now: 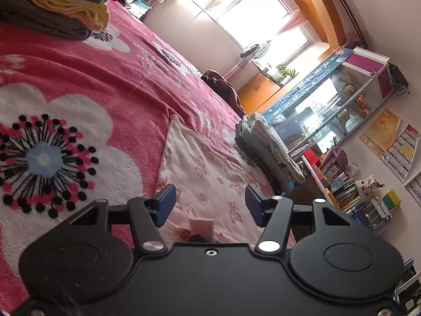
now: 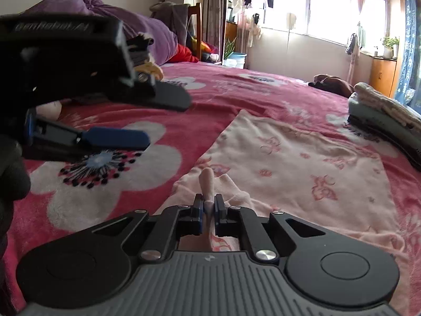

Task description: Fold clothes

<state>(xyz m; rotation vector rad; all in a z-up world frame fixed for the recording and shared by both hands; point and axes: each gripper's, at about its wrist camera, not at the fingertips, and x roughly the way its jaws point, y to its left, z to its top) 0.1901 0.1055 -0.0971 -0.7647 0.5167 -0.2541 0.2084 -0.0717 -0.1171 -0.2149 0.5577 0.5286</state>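
Spread on the bed (image 2: 236, 89), the garment (image 2: 302, 163) is a pale pink cloth printed with darker pink butterflies and small flowers; it lies mostly flat on the pink blanket with big white flowers, its far corner pointing away and its near edge bunched into soft folds. The right gripper (image 2: 209, 205) sits low at that near edge, its jaws drawn narrow and pinching a raised fold of the garment, which stands up between the blue pads as a thin upright ridge and rises a little above them. The rest of the cloth fans out ahead and to the right of those jaws. The left gripper (image 1: 210, 200) hovers over the same garment (image 1: 208, 173), jaws held wide with nothing between them; in the left wrist view the cloth lies below and beyond the gap, and a small pink bit of fabric shows just behind the pads, though whether it touches them cannot be told. In the right wrist view the left gripper (image 2: 115, 138) shows from the side at the left, above the blanket's large flower, apart from the garment's left edge. A stack of folded clothes (image 2: 386, 113) lies at the right edge of the bed, near the garment's far right corner, and another pile (image 1: 52, 5) of grey and yellow pieces rests well apart at the far left.
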